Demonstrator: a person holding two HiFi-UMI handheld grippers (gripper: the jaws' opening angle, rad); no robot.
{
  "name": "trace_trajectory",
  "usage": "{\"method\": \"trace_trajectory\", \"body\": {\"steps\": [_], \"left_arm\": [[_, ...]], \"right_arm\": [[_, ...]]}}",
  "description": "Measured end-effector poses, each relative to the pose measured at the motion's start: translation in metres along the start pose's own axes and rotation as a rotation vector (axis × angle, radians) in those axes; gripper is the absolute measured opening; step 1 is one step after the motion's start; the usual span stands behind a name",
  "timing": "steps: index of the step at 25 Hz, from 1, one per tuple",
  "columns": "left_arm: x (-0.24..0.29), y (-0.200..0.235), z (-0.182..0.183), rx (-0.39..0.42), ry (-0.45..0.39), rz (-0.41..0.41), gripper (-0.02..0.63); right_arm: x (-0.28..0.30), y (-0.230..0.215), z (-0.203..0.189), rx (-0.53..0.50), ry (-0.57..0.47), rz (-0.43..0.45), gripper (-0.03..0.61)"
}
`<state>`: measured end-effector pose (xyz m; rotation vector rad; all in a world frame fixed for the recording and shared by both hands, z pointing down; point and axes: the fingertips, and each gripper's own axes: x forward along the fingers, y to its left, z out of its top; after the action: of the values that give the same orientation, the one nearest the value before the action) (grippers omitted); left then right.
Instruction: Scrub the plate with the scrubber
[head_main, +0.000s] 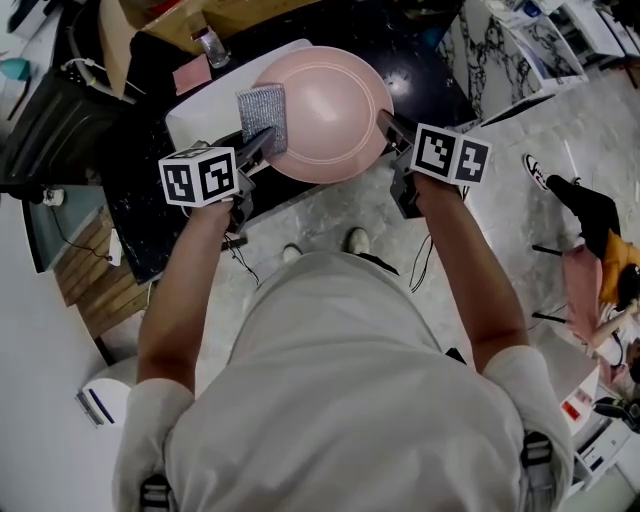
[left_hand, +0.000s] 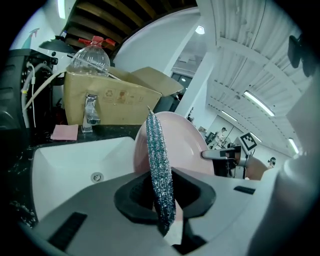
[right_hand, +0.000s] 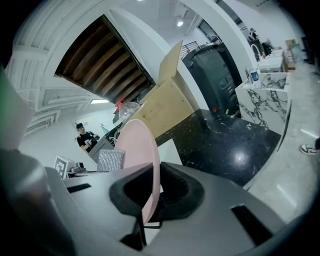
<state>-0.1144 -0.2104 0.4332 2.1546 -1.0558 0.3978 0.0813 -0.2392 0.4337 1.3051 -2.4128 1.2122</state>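
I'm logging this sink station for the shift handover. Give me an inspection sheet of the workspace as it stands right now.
Surface: black stone counter around a white sink.
Job's things: pink plate held up above the sink; scrubber at its left part, seemingly against it.
Clutter: cardboard box, plastic bottle, and a pink cloth beside the tap.
Grippers: left gripper has its jaws shut on the scrubber; right gripper has its jaws shut on the plate's rim.
Cables: white leads at the counter's left end.
Surroundings: pale floor; a person's leg at right.
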Motion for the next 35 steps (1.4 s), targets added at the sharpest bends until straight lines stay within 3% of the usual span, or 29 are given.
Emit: {"method": "trace_trajectory", "body": {"steps": [10, 16, 35], "left_arm": [[0.033, -0.085, -0.002, 0.056, 0.001, -0.152, 0.067], [0.055, -0.11, -0.011, 0.072, 0.02, -0.192, 0.067], [0.012, -0.027, -0.019, 0.084, 0.038, -0.029, 0.069]], "right_arm": [[0.012, 0.01, -0.007, 0.001, 0.022, 0.011, 0.023], [0.014, 0.019, -0.008, 0.005, 0.024, 0.023, 0.023], [0.001, 0.002, -0.002, 0.019, 0.006, 0.002, 0.025]]}}
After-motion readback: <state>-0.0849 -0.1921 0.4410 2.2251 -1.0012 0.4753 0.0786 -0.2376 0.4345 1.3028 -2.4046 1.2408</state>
